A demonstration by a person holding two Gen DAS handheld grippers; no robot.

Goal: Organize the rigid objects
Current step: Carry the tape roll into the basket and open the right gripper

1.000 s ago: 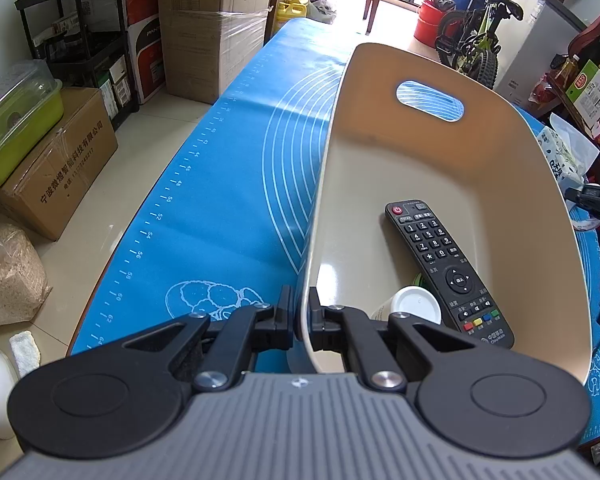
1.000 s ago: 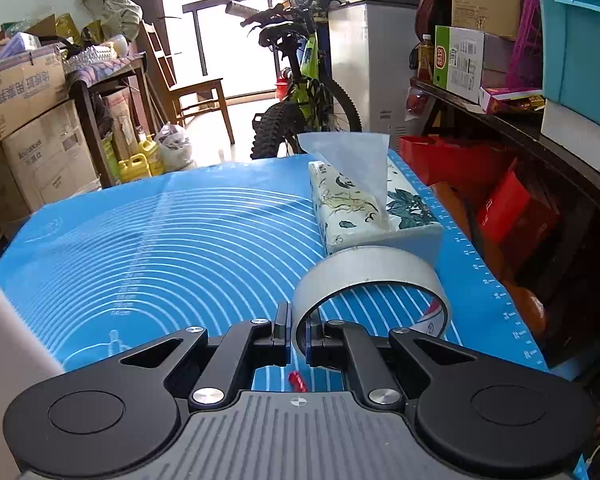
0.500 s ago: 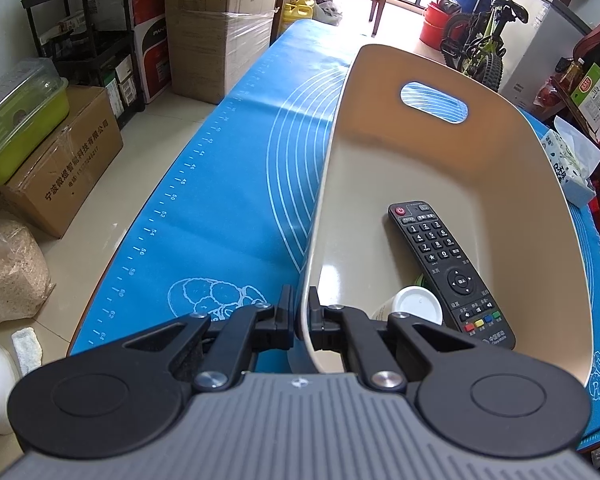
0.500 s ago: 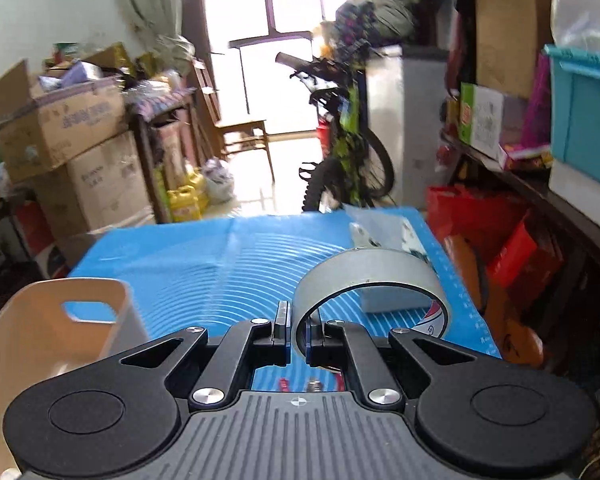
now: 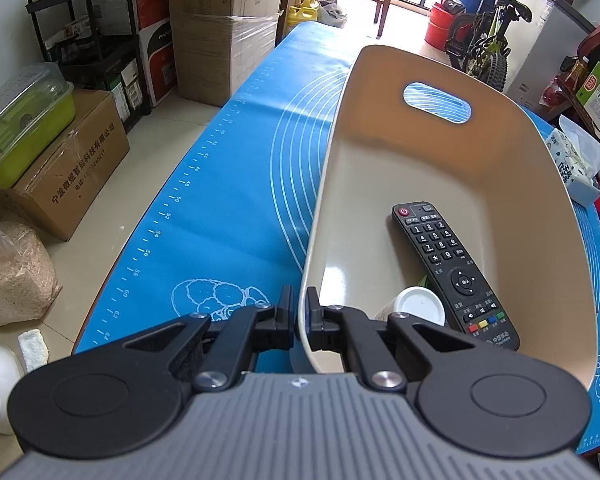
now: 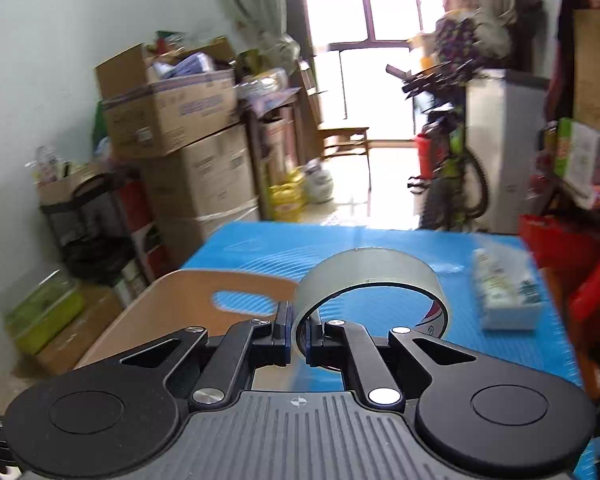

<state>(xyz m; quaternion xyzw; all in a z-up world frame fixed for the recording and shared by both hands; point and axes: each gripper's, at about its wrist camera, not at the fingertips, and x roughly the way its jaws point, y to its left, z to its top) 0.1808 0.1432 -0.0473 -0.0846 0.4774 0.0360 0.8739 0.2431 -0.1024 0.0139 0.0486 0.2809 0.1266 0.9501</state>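
My left gripper (image 5: 298,316) is shut on the near rim of a beige basket (image 5: 380,152) that stands on the blue mat. Inside it lie a black remote control (image 5: 452,272) and a white-lidded cup (image 5: 418,304). My right gripper (image 6: 296,328) is shut on a roll of clear tape (image 6: 368,276) and holds it in the air, above the mat. The basket (image 6: 172,308) with its handle slot shows low and to the left in the right wrist view.
A blue measuring mat (image 5: 228,208) covers the table. A tissue pack (image 6: 504,296) lies at the mat's right side, also in the left wrist view (image 5: 572,168). Cardboard boxes (image 5: 64,168), a shelf rack and a bicycle (image 5: 484,44) stand around the table.
My right gripper has lifted the tape roll up off the mat and swung left, bringing the basket into its view. My left gripper keeps its hold on the basket rim.
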